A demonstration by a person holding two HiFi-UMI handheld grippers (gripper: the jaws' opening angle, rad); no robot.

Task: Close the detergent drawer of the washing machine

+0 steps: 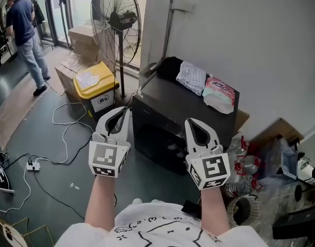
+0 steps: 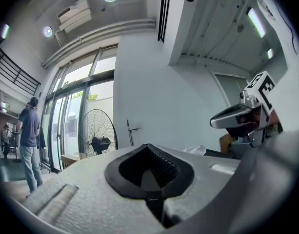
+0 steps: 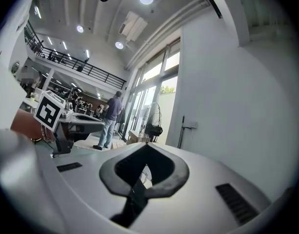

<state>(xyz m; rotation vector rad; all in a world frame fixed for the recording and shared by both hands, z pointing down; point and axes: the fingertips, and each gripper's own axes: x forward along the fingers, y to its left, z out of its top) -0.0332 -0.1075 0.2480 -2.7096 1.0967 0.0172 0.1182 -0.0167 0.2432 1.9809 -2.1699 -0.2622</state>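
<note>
The washing machine (image 1: 165, 118) is a black box against the white wall, seen in the head view; I cannot make out its detergent drawer. My left gripper (image 1: 117, 118) is raised in front of its left corner, shut and holding nothing. My right gripper (image 1: 197, 128) is raised before its front, also shut and empty. In the left gripper view the jaws (image 2: 149, 147) meet at their tips, with the right gripper (image 2: 239, 117) to the side. The right gripper view shows its jaws (image 3: 147, 147) together and the left gripper (image 3: 73, 123) on the left.
A folded cloth (image 1: 191, 77) and a pink package (image 1: 219, 94) lie on the machine's top. A yellow-lidded bin (image 1: 95, 84), a standing fan (image 1: 116, 22) and cardboard boxes (image 1: 82, 40) stand left. Cables and a power strip (image 1: 33, 164) cross the floor. A person (image 1: 23, 35) walks far left. Clutter (image 1: 270, 158) fills the right.
</note>
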